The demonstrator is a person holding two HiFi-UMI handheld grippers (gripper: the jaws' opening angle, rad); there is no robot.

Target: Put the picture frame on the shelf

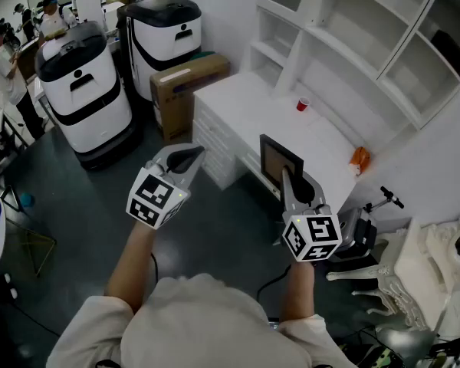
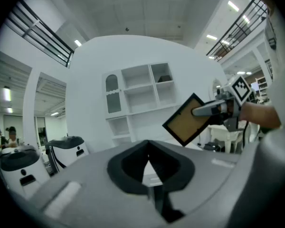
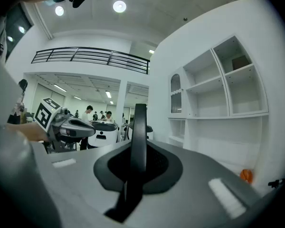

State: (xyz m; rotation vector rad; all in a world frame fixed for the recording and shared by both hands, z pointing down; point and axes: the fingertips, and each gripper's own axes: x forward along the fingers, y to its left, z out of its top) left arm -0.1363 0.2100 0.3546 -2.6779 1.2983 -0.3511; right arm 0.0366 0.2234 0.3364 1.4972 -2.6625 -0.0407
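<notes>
The picture frame (image 1: 280, 163) has a black rim and a brown panel. My right gripper (image 1: 290, 179) is shut on its lower edge and holds it upright over the front of the white counter (image 1: 245, 102). In the right gripper view the picture frame (image 3: 140, 127) stands edge-on between the jaws. In the left gripper view the picture frame (image 2: 186, 121) hangs tilted in front of the white shelf unit (image 2: 137, 94). The shelf unit (image 1: 353, 29) rises on the wall behind the counter. My left gripper (image 1: 185, 153) floats to the left with its jaw tips together and nothing in them.
A red cup (image 1: 302, 104) and an orange object (image 1: 359, 158) sit on the counter. A cardboard box (image 1: 188, 83) and two white-and-black machines (image 1: 84, 90) stand on the floor to the left. A white ornate chair (image 1: 414, 259) is at the right. People stand far left.
</notes>
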